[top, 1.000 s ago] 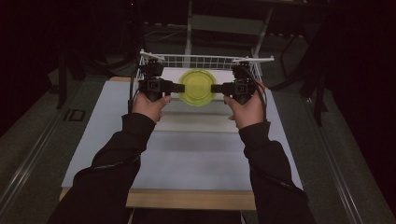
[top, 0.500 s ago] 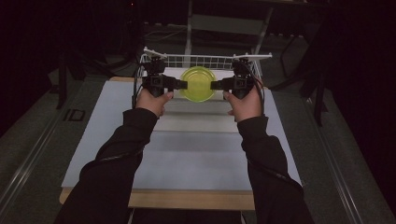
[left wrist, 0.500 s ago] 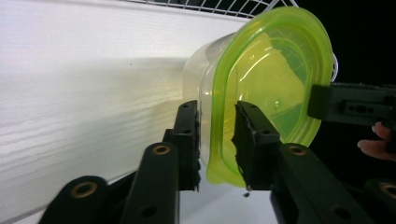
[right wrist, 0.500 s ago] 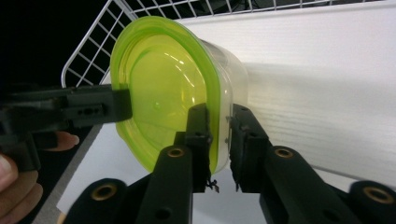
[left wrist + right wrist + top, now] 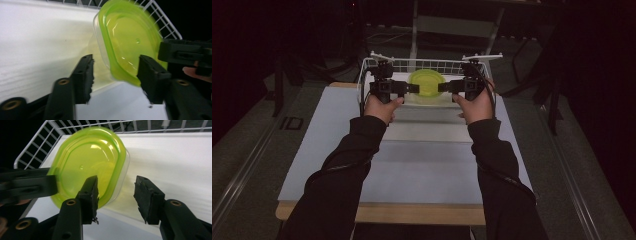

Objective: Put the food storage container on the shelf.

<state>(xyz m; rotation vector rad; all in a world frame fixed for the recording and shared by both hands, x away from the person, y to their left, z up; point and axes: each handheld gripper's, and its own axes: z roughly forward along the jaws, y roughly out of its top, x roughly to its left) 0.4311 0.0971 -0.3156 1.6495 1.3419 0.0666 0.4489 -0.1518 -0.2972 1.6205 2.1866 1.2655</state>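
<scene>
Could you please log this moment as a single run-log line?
left gripper: open, at container's side | right gripper: open, opposite side | green-lidded container: in wire basket | grasp: none

A white wire basket (image 5: pixel 430 64) stands at the table's (image 5: pixel 412 170) far edge

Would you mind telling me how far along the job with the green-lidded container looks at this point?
Done: the green-lidded container is over the white wire basket at the far end of the table. In hand: the left gripper and right gripper straddle its opposite edges, lid to base; a firm clamp is unclear. Left: probably setting it down and withdrawing both grippers.
</scene>
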